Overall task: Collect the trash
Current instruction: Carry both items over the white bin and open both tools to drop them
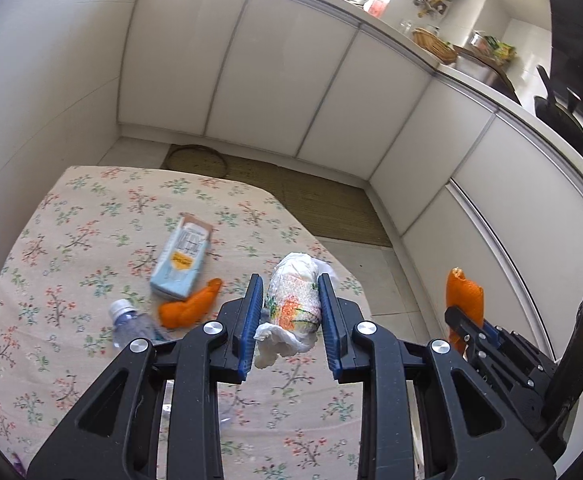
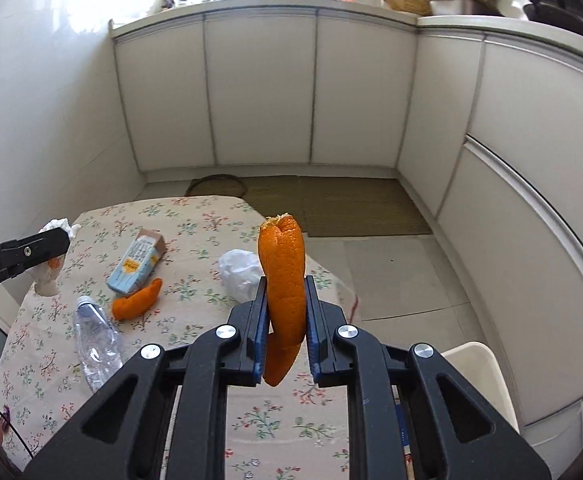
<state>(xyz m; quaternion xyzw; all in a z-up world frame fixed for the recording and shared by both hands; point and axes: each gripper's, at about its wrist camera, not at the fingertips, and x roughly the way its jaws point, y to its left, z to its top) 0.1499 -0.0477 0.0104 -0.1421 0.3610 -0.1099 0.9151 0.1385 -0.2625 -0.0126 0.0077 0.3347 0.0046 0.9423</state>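
Both grippers are loaded and lifted above the table. Left gripper [image 1: 289, 320] has its blue pads pressed against either side of a crumpled printed wrapper [image 1: 293, 300], white paper trailing out below the pads. Right gripper [image 2: 285, 320] is clamped on a long strip of orange peel [image 2: 283, 280] that stands upright between its pads, one end rising past the fingertips, the other hanging below them.

Ahead and to the left of the left gripper, on the floral tablecloth [image 1: 71, 280], lie a light-blue carton [image 1: 181, 256], a second piece of orange peel [image 1: 189, 306] touching the carton's near end, and a clear plastic bottle [image 1: 131, 324] nearest the gripper. Just ahead of the right gripper, a crumpled white plastic bag [image 2: 239, 272] sits near the table's right edge.

Beyond the far edge of the table a woven mat [image 2: 331, 204] covers the floor up to the white cabinets [image 2: 259, 92]. Right of the right gripper, bare tile floor [image 2: 395, 280] lies open between table edge and cabinets; a cream bin rim [image 2: 487, 376] shows low on that side.
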